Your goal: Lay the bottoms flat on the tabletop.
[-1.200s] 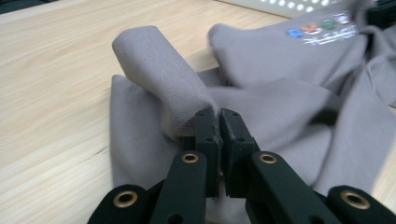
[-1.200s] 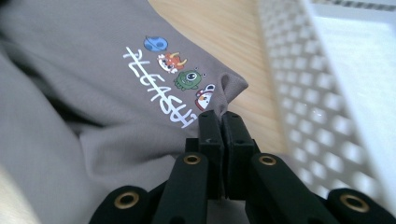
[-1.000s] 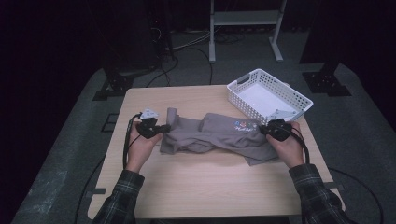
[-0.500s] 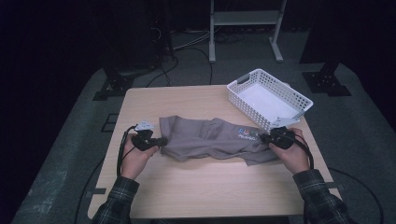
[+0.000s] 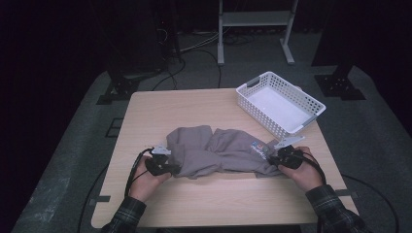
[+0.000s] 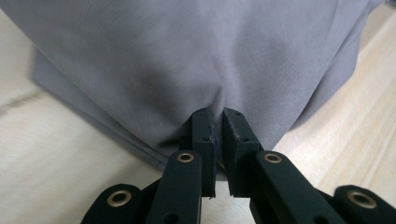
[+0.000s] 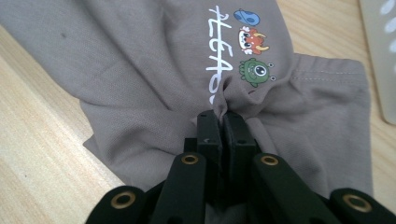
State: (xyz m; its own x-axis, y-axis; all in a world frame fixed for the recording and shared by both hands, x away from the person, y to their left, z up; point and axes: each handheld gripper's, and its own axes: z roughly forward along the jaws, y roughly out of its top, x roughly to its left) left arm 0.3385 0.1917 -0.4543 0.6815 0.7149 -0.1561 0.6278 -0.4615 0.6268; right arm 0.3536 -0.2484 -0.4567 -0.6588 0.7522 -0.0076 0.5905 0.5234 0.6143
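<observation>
Shirt (image 5: 218,153) nearer table edge, basket (image 5: 279,104) beyond.

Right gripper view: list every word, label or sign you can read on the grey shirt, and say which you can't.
White lettering on the grey shirt: runs sideways beside the jaws; stylised strokes, not readable as a word.
Cartoon monster faces next to it: blue, red-orange and green; pictures, no text.
Same print in the high view: too small to read.
No other text is legible on the table or the white basket.

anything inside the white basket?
Nothing visible inside the white basket: its floor looks bare. The near wall covers a strip of the floor. The grey shirt lies outside it on the table.
</observation>
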